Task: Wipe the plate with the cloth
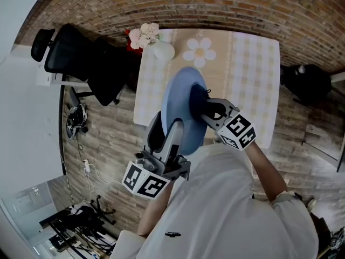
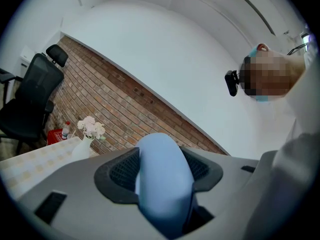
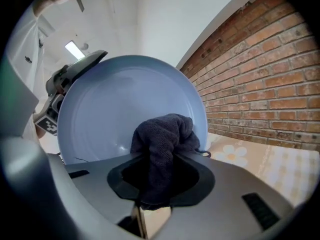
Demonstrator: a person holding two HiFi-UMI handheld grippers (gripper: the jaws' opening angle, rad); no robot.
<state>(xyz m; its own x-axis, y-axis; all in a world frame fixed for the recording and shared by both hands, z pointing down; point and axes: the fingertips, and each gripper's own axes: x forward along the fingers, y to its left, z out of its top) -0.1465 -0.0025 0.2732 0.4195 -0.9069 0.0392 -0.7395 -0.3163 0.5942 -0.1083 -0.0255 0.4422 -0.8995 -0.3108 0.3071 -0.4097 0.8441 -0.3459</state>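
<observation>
- Left gripper (image 1: 166, 127) pinches round pale-blue plate (image 1: 178, 96) by its rim, upright above table (image 1: 253, 63).
- Right gripper (image 1: 204, 108) clamps dark-grey cloth (image 3: 162, 134) at plate face.
- Step looks like wiping; next, rub cloth across face.

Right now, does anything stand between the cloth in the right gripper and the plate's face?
Nothing visible does. The right gripper holds the cloth up against the face of the plate. The left gripper clamps the plate's rim, clear of the cloth.
</observation>
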